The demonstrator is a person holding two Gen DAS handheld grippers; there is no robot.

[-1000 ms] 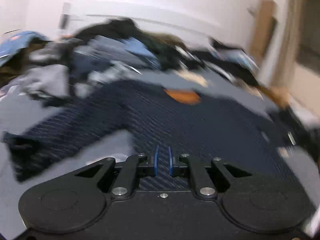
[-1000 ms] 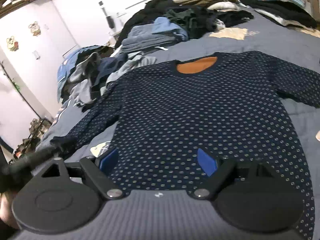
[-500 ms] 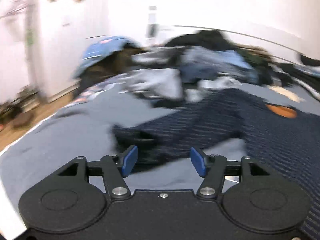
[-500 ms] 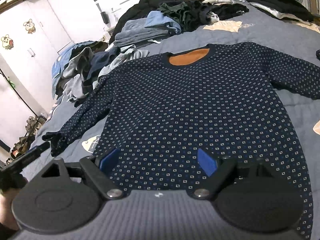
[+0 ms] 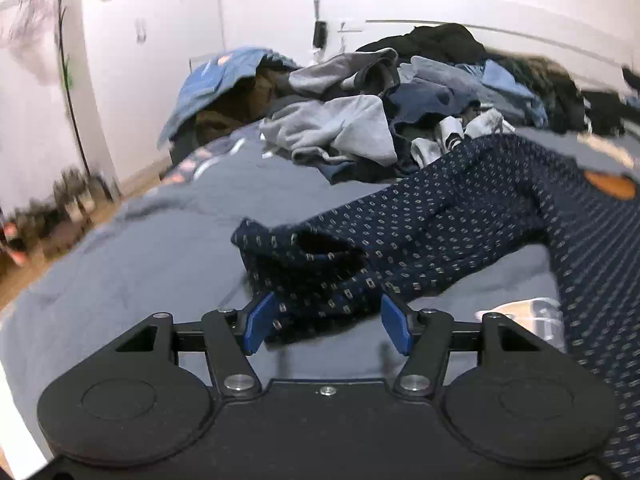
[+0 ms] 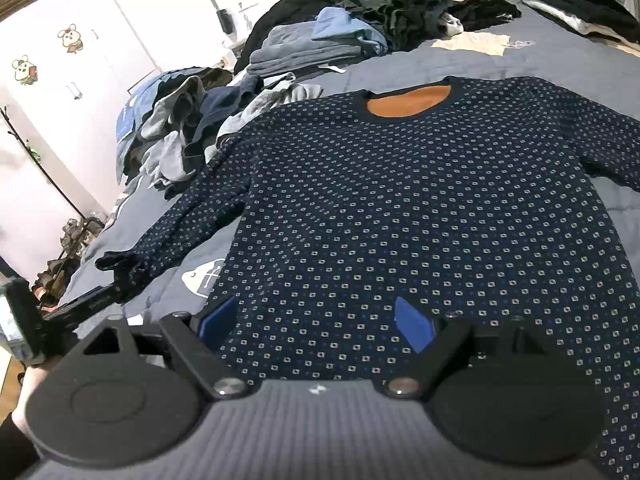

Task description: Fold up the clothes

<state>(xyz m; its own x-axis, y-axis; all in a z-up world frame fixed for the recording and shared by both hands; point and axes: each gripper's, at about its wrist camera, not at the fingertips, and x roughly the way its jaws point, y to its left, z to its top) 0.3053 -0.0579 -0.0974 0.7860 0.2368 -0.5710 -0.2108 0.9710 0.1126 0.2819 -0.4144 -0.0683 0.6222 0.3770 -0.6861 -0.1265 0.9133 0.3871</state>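
Sweater (image 6: pixel 420 216): navy knit with small pale squares, orange inside the neck, spread flat on the grey bed (image 5: pixel 132 256).
Left sleeve cuff (image 5: pixel 316 280): crumpled, lying between the open jaws of the left gripper (image 5: pixel 326 320); jaws just been opening, pads seemingly not pressing.
Right gripper (image 6: pixel 316 322): jaws wide apart over the hem, gripping nothing.
Surroundings: heap of unfolded clothes (image 6: pixel 320 32) crowding the far side of the bed, just beside the sleeve.
Cut off: right sleeve runs out of frame.

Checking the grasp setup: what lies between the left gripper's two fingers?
The sweater's sleeve cuff lies between the open left gripper's fingers, not clamped; the left wrist view shows it.
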